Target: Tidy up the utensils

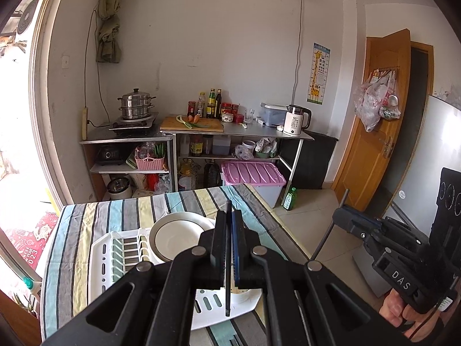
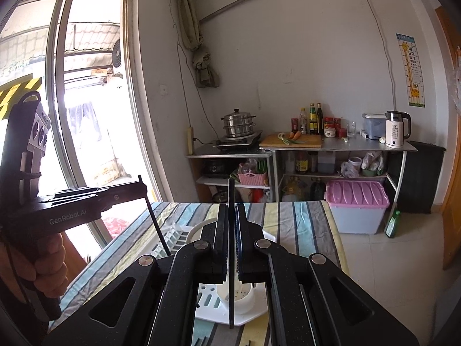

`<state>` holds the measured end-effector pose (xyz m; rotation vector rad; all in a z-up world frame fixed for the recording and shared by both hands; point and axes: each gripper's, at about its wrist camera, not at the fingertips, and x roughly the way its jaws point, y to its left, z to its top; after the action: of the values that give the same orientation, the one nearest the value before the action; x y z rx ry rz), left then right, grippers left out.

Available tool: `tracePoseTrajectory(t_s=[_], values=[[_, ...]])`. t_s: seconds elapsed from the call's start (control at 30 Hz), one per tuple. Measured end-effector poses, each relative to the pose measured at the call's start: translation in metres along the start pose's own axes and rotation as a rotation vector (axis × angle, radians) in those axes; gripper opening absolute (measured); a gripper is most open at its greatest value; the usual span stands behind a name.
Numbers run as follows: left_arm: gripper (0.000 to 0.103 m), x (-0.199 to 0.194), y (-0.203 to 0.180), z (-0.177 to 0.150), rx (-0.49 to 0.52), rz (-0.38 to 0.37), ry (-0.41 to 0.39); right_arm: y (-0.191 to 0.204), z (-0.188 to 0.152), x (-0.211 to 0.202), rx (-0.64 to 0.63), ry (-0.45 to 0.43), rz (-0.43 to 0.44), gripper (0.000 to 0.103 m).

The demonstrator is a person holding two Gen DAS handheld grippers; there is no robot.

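Left wrist view showed the left gripper [image 1: 229,216] pressed together on a thin black chopstick [image 1: 228,259], the stick standing nearly upright between the pads, its top just past the fingertips and its lower end hanging over the white dish rack [image 1: 103,248]. The right gripper [image 2: 230,213] pinched a second black chopstick [image 2: 231,259] the same way, upright, with its lower end hanging above the round white utensil cup [image 2: 239,297] at the near corner of the rack. That cup lay below and just ahead of both grippers, so the coming move likely turned on lowering each stick along its own long axis; the right hand looked the nearer of the two, almost directly over the cup's mouth. A white plate [image 1: 178,236] leaned in the rack beyond the cup, close to the left stick's path. The striped tablecloth [image 1: 115,210] lay beneath, and the two grippers stood side by side, near enough to crowd each other.
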<state>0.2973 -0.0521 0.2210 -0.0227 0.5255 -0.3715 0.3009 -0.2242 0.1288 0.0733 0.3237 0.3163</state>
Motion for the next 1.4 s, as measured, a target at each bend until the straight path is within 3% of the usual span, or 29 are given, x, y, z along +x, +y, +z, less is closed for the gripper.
tracePoseTrajectory(t_s=[0.4,0.83,1.4], values=[[0.004,0.045,0.005,0.022,-0.036,-0.032,0.010,-0.012,0.013,0.045,0.020,0.003,0.003,0.004],[0.004,0.102,0.022,-0.004,-0.098,-0.028,0.123,-0.043,-0.022,0.101,0.091,0.118,-0.011,0.004],[0.004,0.122,0.035,-0.006,-0.120,0.017,0.133,-0.050,-0.022,0.114,0.100,0.160,0.005,0.004]])
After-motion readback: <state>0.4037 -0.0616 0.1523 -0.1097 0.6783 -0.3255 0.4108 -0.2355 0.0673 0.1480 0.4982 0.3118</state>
